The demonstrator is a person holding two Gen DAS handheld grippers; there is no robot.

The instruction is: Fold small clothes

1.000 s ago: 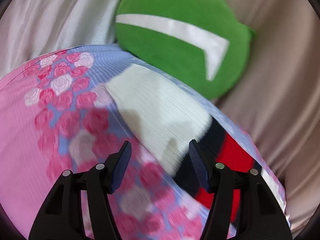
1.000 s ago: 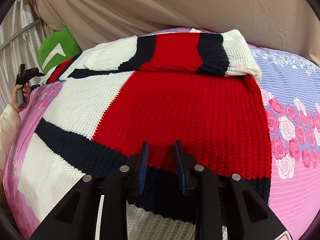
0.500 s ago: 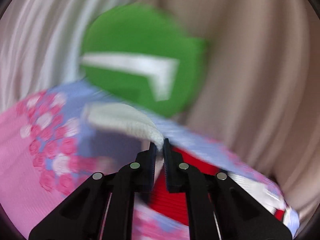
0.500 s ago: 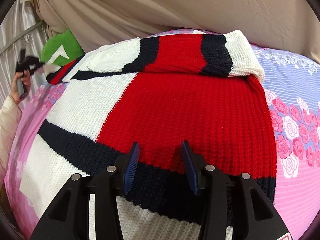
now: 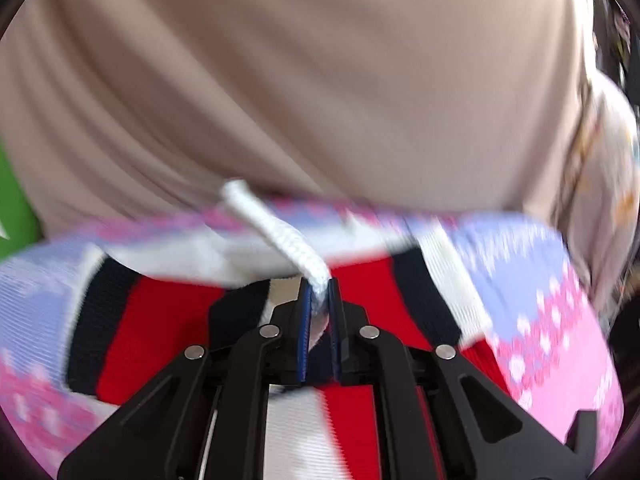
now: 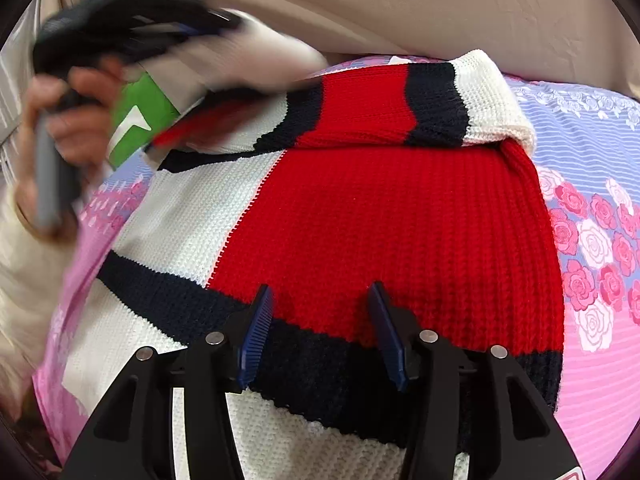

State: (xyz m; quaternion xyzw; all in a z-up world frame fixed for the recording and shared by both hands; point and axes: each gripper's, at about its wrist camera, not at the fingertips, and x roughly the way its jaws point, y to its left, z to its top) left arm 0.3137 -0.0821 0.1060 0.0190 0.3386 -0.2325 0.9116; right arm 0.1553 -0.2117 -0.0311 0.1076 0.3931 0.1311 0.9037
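Left sleeve fold in hand.
left gripper (image 5: 319, 294) jaws pinch sweater (image 6: 360, 220) cuff (image 5: 280, 236), lifted to carry over; right gripper (image 6: 320, 320) jaws spread, hem between, likely anchoring.

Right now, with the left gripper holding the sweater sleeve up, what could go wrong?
1. The left gripper pinches only the thin white cuff, so the sleeve could slip out mid-fold.
2. The right gripper hovers open over the sweater, pinning nothing, so the body may drag across the bedsheet.
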